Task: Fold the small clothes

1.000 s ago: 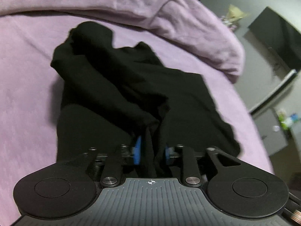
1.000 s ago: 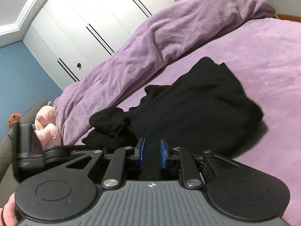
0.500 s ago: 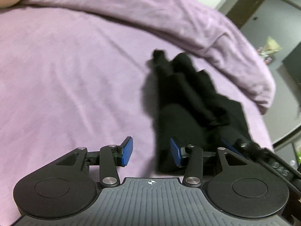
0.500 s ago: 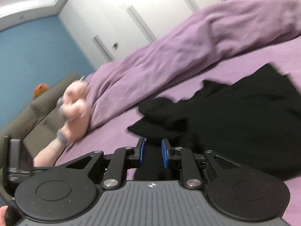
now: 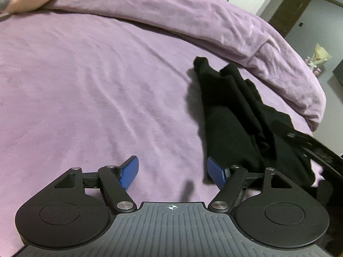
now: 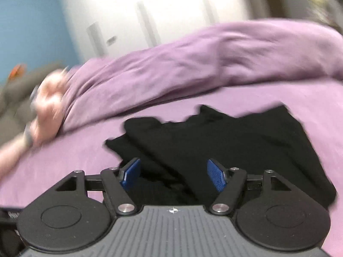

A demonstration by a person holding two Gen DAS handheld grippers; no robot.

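A black garment (image 5: pixel 231 111) lies bunched in long folds on the purple bed sheet (image 5: pixel 85 85), at the right of the left wrist view. My left gripper (image 5: pixel 172 173) is open and empty over bare sheet, its right finger beside the garment's near end. In the right wrist view the same garment (image 6: pixel 225 145) spreads out ahead. My right gripper (image 6: pixel 172 174) is open and empty just above its near edge. The right wrist view is motion-blurred.
A rumpled purple duvet (image 5: pixel 193 17) runs along the far side of the bed, also in the right wrist view (image 6: pixel 193 64). A pink plush toy (image 6: pixel 47 107) lies at the left. White wardrobe doors (image 6: pixel 150 21) stand behind. The other gripper's body (image 5: pixel 310 145) shows at the right.
Both grippers were shut on the black garment a second ago and have opened and let it go. The left gripper has swung left off the garment; the right has drawn back slightly.
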